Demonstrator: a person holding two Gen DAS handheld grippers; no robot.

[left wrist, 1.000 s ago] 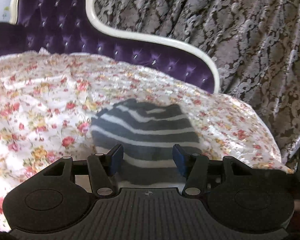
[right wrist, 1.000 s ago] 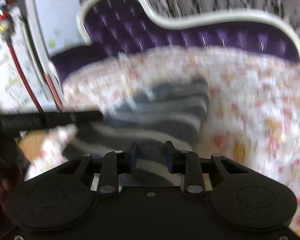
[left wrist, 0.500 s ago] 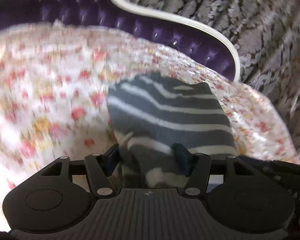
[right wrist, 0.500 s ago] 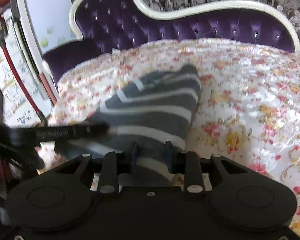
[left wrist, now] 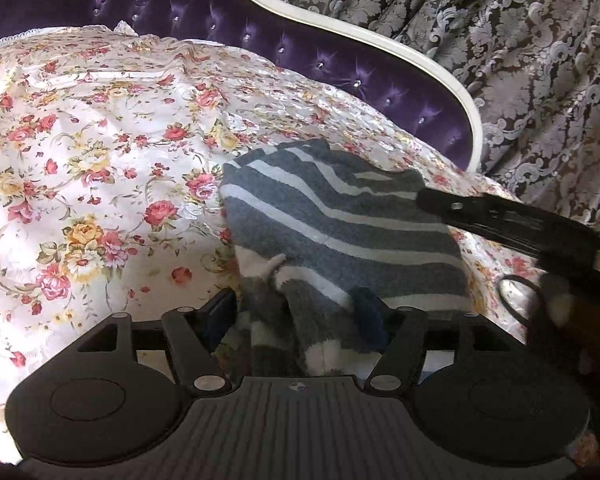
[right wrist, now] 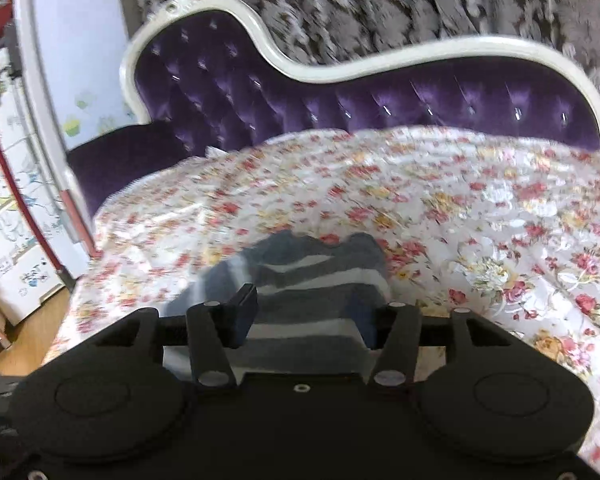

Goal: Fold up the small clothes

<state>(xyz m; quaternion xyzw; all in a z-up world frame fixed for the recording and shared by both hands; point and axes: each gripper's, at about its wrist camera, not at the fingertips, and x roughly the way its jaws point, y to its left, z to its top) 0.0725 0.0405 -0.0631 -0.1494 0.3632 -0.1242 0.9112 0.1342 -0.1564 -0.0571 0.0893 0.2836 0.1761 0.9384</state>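
Right hand-held gripper (right wrist: 300,316) with jaws apart around a grey striped garment (right wrist: 300,280), garment lying on floral bedspread (right wrist: 460,208), purple tufted headboard (right wrist: 340,96) behind the bedspread
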